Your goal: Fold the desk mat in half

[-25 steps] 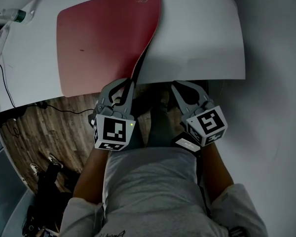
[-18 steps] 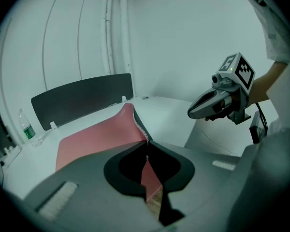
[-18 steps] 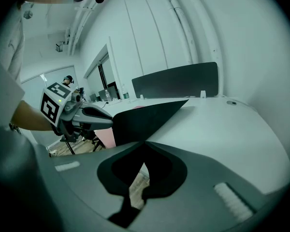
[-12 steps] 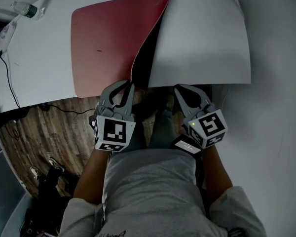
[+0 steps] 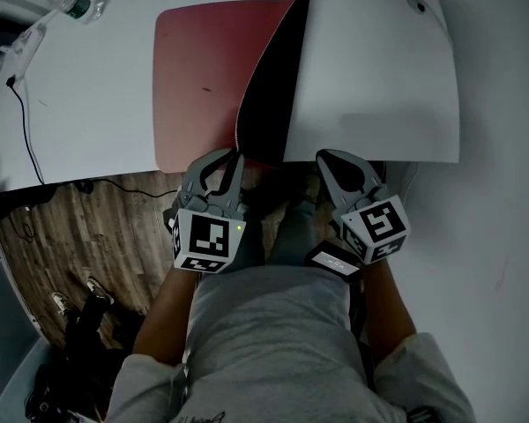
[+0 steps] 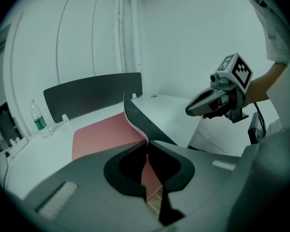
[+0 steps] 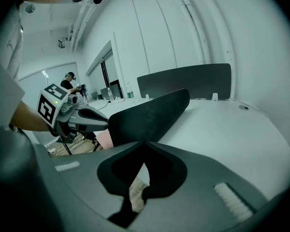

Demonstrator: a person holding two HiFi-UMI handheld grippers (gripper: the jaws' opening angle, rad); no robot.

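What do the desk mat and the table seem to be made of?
The desk mat looks like cloth over rubber: matte red top, black underside, stitched edge, soft curl. The table looks like white laminate, smooth and matte.

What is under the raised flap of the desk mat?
The desk mat's flap shows only its black underside, pinched by the left gripper. White desk shows beside it; what lies beneath is covered.

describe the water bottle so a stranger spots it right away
On the white desk, look past the red desk mat to the far left corner. The water bottle stands there near a black cable, the only clear thing with a green label.
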